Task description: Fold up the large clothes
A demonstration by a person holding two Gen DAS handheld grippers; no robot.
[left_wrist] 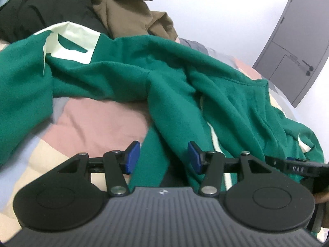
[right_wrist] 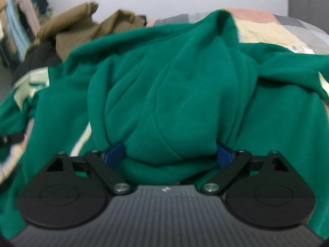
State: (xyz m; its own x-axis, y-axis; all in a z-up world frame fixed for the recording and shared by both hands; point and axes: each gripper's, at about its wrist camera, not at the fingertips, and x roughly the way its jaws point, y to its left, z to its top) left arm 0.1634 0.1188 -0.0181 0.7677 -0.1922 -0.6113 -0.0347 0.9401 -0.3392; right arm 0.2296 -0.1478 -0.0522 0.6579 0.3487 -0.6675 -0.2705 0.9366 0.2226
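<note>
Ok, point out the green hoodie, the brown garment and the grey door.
green hoodie [left_wrist: 127,72]: left wrist view, on the wrinkled body fabric in the middle.
brown garment [left_wrist: 125,14]: left wrist view, on its front face atop the pile.
grey door [left_wrist: 296,41]: left wrist view, on the upper panel, above the handle.

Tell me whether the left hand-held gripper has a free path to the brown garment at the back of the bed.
Probably not directly. The left hand-held gripper is open and empty, but the rumpled green hoodie lies between it and the brown garment, so it would have to travel up over that heap.
</note>
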